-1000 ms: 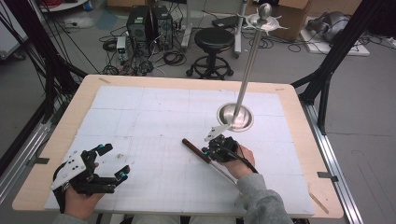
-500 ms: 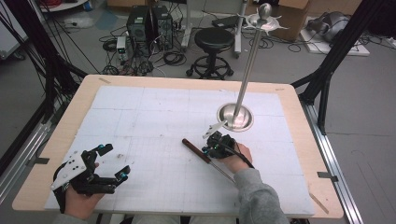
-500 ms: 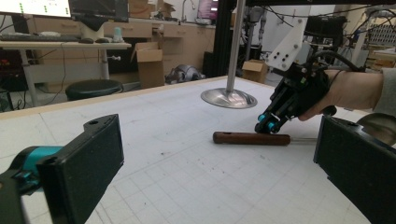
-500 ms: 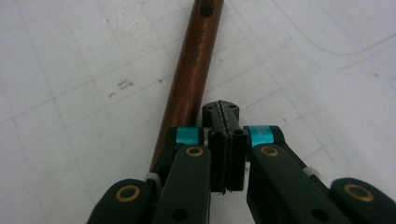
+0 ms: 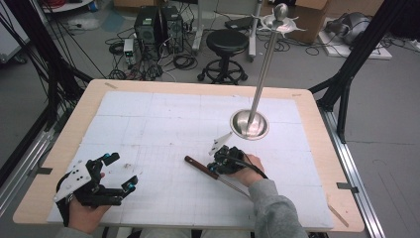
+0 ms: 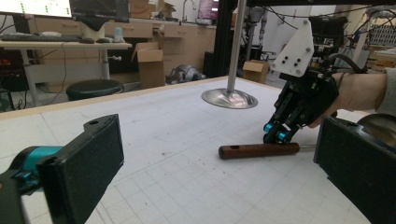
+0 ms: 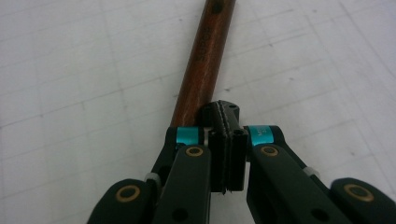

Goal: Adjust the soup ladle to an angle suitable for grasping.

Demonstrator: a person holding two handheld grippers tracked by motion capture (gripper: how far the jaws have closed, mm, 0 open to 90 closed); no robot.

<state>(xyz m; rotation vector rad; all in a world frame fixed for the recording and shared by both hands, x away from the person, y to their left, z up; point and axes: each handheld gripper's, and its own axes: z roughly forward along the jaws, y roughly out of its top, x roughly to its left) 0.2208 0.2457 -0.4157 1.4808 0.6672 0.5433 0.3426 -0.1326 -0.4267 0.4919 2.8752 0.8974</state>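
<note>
Right claw (image 5: 218, 159) is pressed shut at the near end of a wooden-handled tool (image 5: 202, 167), which lies flat on the table (image 5: 148, 124) — at 7 o'clock from a steel stand base (image 5: 249, 124). Left claw (image 5: 121, 172) gapes open, empty, at 9 o'clock.

The tool's wooden handle (image 7: 201, 65) runs out of frame at top; its lower end hides behind the claw (image 7: 226, 122).
</note>
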